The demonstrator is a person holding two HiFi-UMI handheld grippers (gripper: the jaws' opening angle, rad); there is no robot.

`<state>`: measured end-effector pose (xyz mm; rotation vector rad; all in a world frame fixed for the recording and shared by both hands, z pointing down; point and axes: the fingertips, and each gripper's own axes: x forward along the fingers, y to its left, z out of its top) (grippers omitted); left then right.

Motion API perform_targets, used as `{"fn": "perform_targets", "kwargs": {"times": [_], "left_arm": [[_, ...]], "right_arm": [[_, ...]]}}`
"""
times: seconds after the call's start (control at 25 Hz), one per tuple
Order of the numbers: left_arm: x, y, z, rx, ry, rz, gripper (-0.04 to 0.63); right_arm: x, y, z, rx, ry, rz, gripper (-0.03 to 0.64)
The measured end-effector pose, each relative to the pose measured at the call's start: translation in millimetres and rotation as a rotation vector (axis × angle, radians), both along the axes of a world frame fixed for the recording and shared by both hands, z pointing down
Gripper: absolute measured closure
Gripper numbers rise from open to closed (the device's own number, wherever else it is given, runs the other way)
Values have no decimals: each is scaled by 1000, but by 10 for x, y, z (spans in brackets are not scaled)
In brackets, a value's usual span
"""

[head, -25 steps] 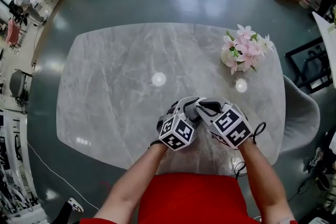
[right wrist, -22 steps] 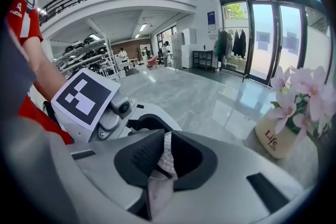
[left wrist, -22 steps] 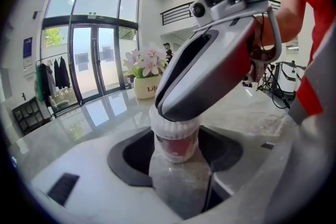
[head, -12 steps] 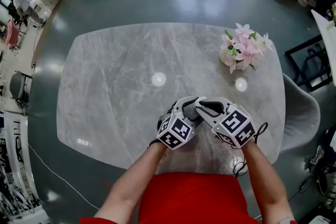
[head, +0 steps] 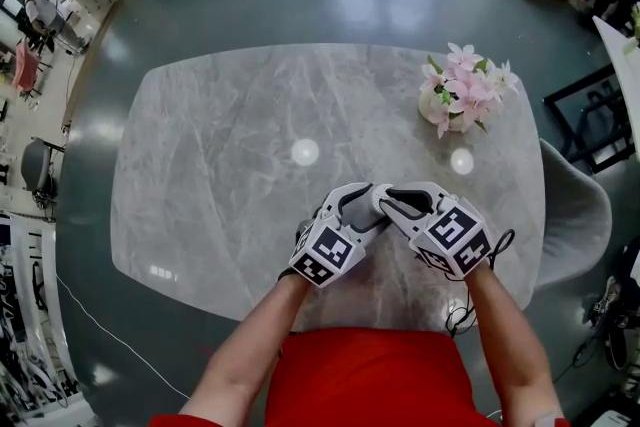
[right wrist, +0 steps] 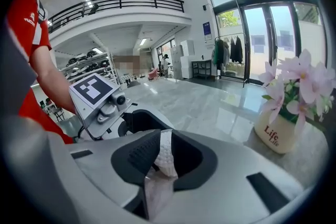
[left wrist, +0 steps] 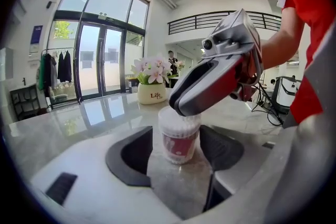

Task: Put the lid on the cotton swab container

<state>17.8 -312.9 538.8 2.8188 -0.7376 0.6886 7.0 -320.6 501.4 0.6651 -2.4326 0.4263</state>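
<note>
A: So where is the cotton swab container (left wrist: pixel 178 140)?

B: It stands upright on the grey table (head: pixel 220 165), close to the near edge. In the head view you can't see it, because the two grippers cover it.

A: What about the left gripper (left wrist: pixel 177 153)?

B: Its jaws are spread wide, and they have just been opening a bit more. The container stands between them. The pads sit just beside it and do not squeeze it.

A: And the right gripper (left wrist: pixel 182 107)?

B: It leans down from above. Its tip is at the top of the container, where the clear lid (left wrist: pixel 179 119) sits. Its jaws are only a little apart, and they have just been opening too. In the right gripper view, white bumpy swab tips (right wrist: pixel 166 150) show in the thin gap. The pads do not seem to pinch anything.

A: Is anything else on the table?

B: Yes, a white pot of pink flowers (head: pixel 462 93). It is well away, at the far right.
</note>
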Motion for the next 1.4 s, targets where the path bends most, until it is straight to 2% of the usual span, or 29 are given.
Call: {"fn": "perform_targets", "kwargs": {"times": [0.12,0.24,0.52,0.64,0.8,0.88,0.96,1.12,1.4], "left_arm": [[-54,34,-89,19,21,-7,285],[-113,90,-243,35,68,-22,285],[-228,166,-762,125,197,-81,285],[-295,178,-986,171,234,-127,363],[-345,209,-1204,159,262,-209,462],[-363,232,-1319,172,263,-230,534],[-368,266,-1443,185,268,-240,572],[-335,346,-1613,206,275,-233,579],[-335,424,-1831,242,285,-217,580]], "right_arm": [[-23,25,-9,6,-5,-8,531],[-22,39,-114,36,-57,5,531],[187,90,-502,189,-214,85,531],[309,126,-699,251,-270,143,531],[469,199,-891,301,-334,213,531],[514,266,-1013,329,-374,231,532],[544,333,-1142,368,-397,245,555],[565,454,-1272,433,-380,243,598],[573,507,-1505,478,-425,269,598]]}}
